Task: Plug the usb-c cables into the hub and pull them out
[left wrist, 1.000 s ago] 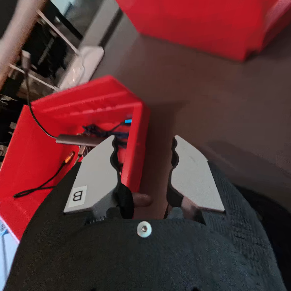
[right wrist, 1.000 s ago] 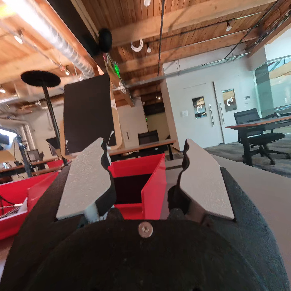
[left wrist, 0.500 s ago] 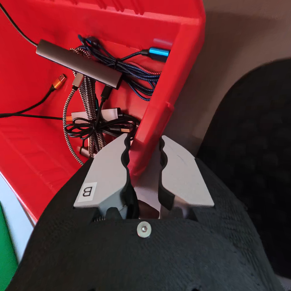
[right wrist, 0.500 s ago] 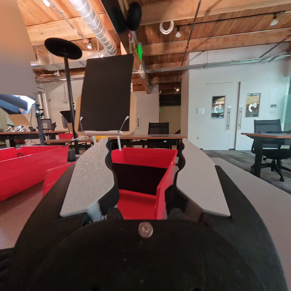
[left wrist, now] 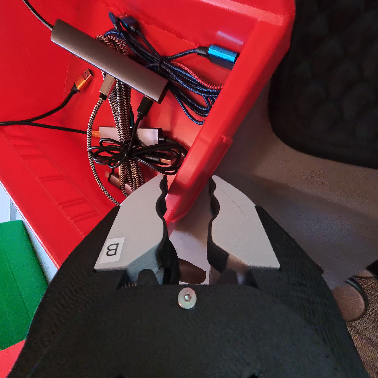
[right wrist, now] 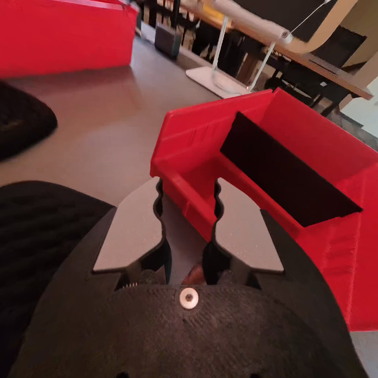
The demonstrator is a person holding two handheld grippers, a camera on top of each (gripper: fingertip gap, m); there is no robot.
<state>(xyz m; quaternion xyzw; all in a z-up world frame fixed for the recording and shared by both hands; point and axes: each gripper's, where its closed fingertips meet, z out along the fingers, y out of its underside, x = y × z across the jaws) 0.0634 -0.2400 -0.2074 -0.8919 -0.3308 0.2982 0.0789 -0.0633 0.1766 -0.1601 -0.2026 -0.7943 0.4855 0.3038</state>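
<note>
A grey USB hub point(left wrist: 108, 61) lies in a red cable bin point(left wrist: 235, 114). A black cable plug point(left wrist: 144, 106) and a silver braided plug point(left wrist: 107, 84) sit at its edge. An orange plug point(left wrist: 83, 79), a blue plug point(left wrist: 222, 55), a tied black cable bundle point(left wrist: 139, 153) and a second small hub point(left wrist: 148, 134) lie loose around it. My left gripper point(left wrist: 187, 184) straddles this bin's side wall with its jaws narrowed onto it. My right gripper point(right wrist: 188, 182) straddles the front wall of another red bin point(right wrist: 204, 131), which holds a black divider point(right wrist: 286, 173), with its jaws narrowed on that wall.
The bins stand on a brown table point(right wrist: 102, 122). A large red bin point(right wrist: 61, 34) and a white stand base point(right wrist: 214, 79) are at the back. The other gripper's black body point(left wrist: 327, 81) lies just right of the cable bin. A green block point(left wrist: 16, 276) is at the lower left. Tip to tip, the grippers are about 45 cm apart.
My left gripper moved down onto the cable bin's wall and its jaws narrowed. My right gripper tilted down from the room to the divider bin, and its jaws narrowed around that bin's front wall.
</note>
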